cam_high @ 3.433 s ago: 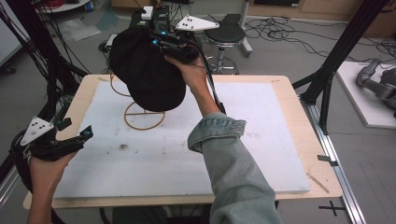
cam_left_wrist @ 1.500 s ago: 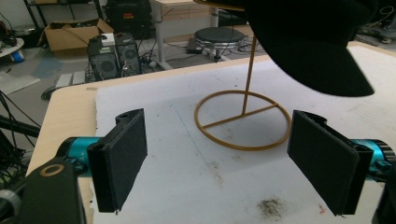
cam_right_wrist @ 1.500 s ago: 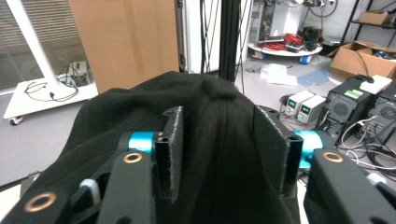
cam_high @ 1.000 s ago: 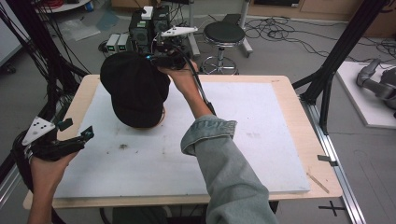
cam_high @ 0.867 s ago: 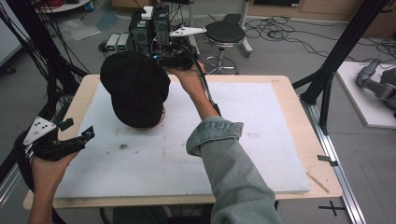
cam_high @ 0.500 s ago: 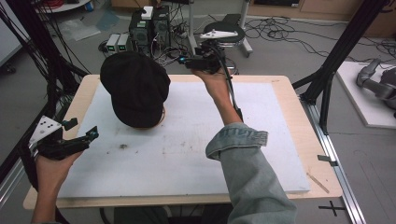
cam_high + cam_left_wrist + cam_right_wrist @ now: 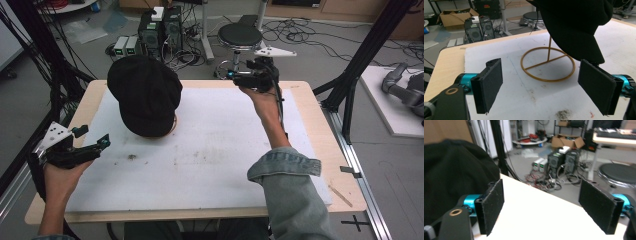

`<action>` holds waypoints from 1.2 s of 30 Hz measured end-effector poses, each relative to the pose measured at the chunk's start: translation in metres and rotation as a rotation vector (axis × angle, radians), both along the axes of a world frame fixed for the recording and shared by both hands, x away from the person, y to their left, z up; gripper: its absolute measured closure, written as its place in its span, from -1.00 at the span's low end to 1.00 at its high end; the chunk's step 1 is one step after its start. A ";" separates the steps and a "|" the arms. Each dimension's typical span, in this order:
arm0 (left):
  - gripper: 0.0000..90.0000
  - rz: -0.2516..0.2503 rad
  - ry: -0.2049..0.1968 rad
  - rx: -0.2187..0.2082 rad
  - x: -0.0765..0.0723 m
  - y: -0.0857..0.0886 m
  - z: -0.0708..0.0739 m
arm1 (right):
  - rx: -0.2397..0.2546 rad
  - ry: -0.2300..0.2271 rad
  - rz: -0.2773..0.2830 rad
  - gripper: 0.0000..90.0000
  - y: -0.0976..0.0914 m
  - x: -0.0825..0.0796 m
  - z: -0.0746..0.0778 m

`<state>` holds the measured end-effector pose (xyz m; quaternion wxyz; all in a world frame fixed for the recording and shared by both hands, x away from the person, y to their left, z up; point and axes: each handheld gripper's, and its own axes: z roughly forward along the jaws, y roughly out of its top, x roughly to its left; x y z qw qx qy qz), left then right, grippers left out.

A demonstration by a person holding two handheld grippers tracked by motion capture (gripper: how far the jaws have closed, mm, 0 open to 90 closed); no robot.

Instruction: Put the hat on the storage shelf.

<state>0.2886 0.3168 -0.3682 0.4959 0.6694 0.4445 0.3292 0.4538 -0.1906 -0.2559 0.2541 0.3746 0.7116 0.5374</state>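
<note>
While the right tongs hang with their jaws spread wide and nothing between them, having just been opening, they sit near the far edge of the counter, off to the right of the black cap and well apart from it. The left tongs are wide too and hold nothing; they hover near the counter's left edge, low and in front of the cap. The cap rests on a gold wire stand, a thin post rising from a ring base that lies on the white mat. From the left gripper view the cap looks to sit off centre, its brim drooping well down on one side towards the ring, so the likeliest trouble, as I judge it, is that the cap slides round or slips off the post under its own weight now that nothing grips it. The stand looks light and slender; a brush from either tongs or a trailing cable as a hand pulls away could tip it, cap and all. The left tongs are the nearer risk, since their right pad shows just below the brim in that view, though I cannot tell whether they touch. The stand's place towards the counter's far left also leaves little room if it topples that way.
</note>
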 end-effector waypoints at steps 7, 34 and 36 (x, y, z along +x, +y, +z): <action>-0.55 -0.009 0.006 0.006 0.003 -0.005 -0.003 | -0.011 0.007 -0.095 -0.71 -0.044 -0.025 -0.016; -0.55 -0.012 0.019 0.011 0.005 -0.009 -0.010 | 0.025 0.059 -0.213 -0.72 -0.114 -0.101 -0.089; -0.55 -0.014 0.021 0.013 0.005 -0.009 -0.010 | 0.021 0.060 -0.221 -0.72 -0.114 -0.103 -0.091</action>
